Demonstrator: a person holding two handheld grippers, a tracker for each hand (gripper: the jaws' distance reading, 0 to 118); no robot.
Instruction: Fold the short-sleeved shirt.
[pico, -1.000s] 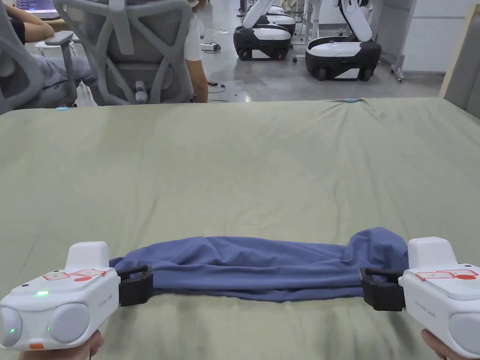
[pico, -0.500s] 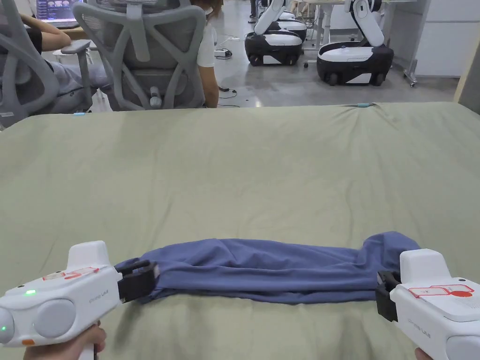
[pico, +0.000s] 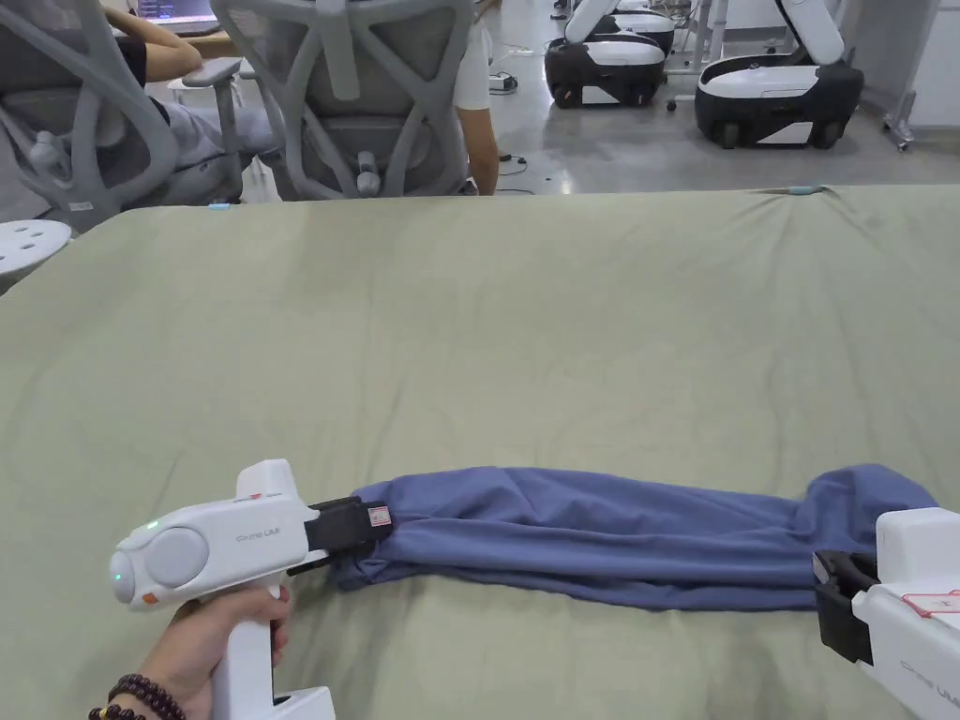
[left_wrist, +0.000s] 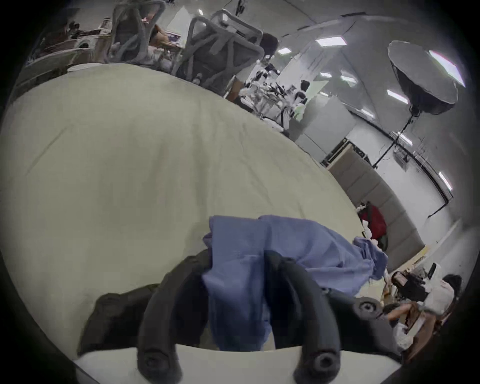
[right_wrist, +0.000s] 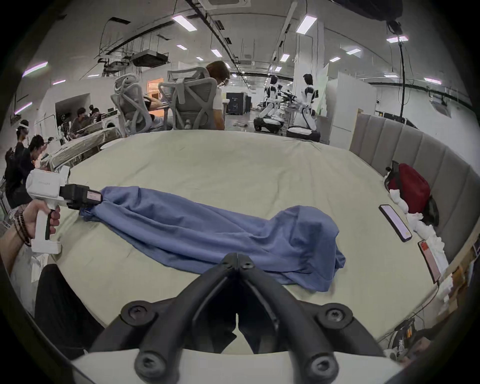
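Note:
The blue short-sleeved shirt (pico: 600, 544) lies bunched into a long strip across the near part of the green bed sheet (pico: 469, 328). My left gripper (pico: 361, 539) is turned on its side at the strip's left end. In the left gripper view (left_wrist: 236, 256), blue cloth (left_wrist: 259, 249) passes between both jaws, so it is shut on the shirt. My right gripper (pico: 830, 586) sits at the lower right, just short of the shirt's humped right end. In the right gripper view, its jaws (right_wrist: 237, 256) meet at the tips with no cloth between them, and the shirt (right_wrist: 207, 231) lies just beyond.
Grey office chairs (pico: 347, 94) with seated people stand past the bed's far edge, and wheeled robots (pico: 778, 89) stand on the floor behind. Two phones (right_wrist: 394, 222) and a red bag (right_wrist: 410, 187) lie by the padded headboard (right_wrist: 415, 145) on the right.
The right gripper has come off the shirt's right end and drawn back toward me. The left gripper has rolled onto its side, still holding the left end. The head camera has swung left.

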